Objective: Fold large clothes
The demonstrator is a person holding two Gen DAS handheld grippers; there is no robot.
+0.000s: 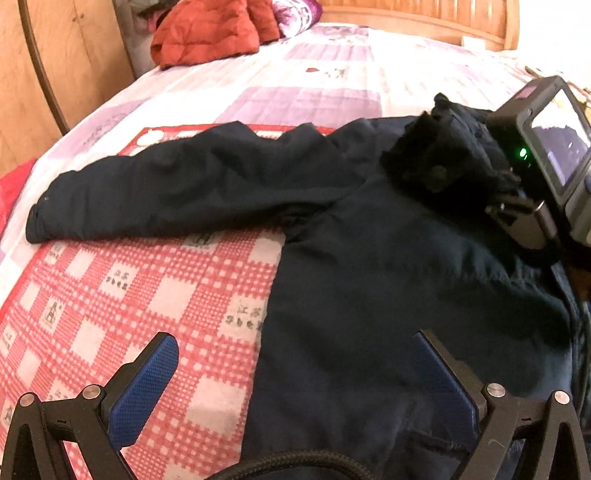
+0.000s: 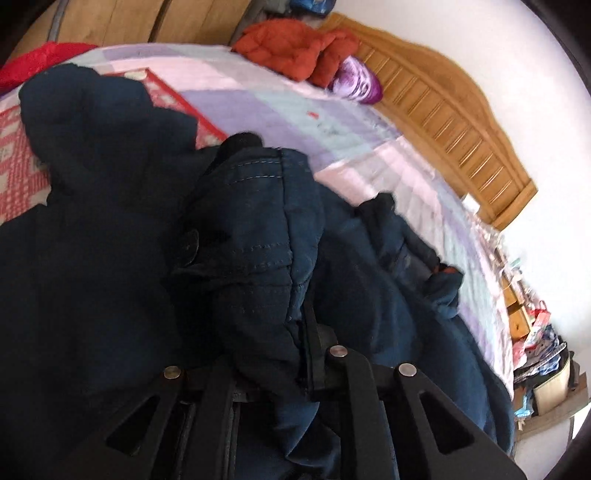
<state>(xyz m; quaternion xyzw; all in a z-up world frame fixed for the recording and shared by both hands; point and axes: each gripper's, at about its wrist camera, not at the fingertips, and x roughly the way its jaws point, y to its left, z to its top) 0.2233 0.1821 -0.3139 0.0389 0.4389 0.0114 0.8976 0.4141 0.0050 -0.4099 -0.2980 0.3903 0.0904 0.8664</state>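
A wide bed covered by a pale lilac and pink patchwork quilt [image 1: 314, 77] fills most of the room, with a slatted honey-coloured wooden headboard [image 2: 454, 122] along its far edge. On the near part of the bed lies a red and white checked mat [image 1: 110, 295], and spread across it is the big dark navy padded jacket [image 1: 388, 266], its body towards the right edge of the mat and one sleeve stretched flat to the left, cuff reaching the mat's left edge. Up at the far left corner of the bed sits a rumpled rust-orange quilted jacket [image 1: 210, 33], with a purple flowered pillow [image 2: 356, 79] just beside it against the headboard. The left gripper [image 1: 295, 369] hangs low over the jacket's lower hem with its blue ribbed pads spread wide; the left pad is over bare checked mat, the right one over the navy cloth, and neither bites anything. The right gripper [image 2: 295, 343] is at the collar end of the jacket, pressed together on a bunched fold of stitched navy fabric that drapes over and hides its fingers; from the left wrist view it shows at the right edge with its camera body and a small green light [image 1: 523, 152].
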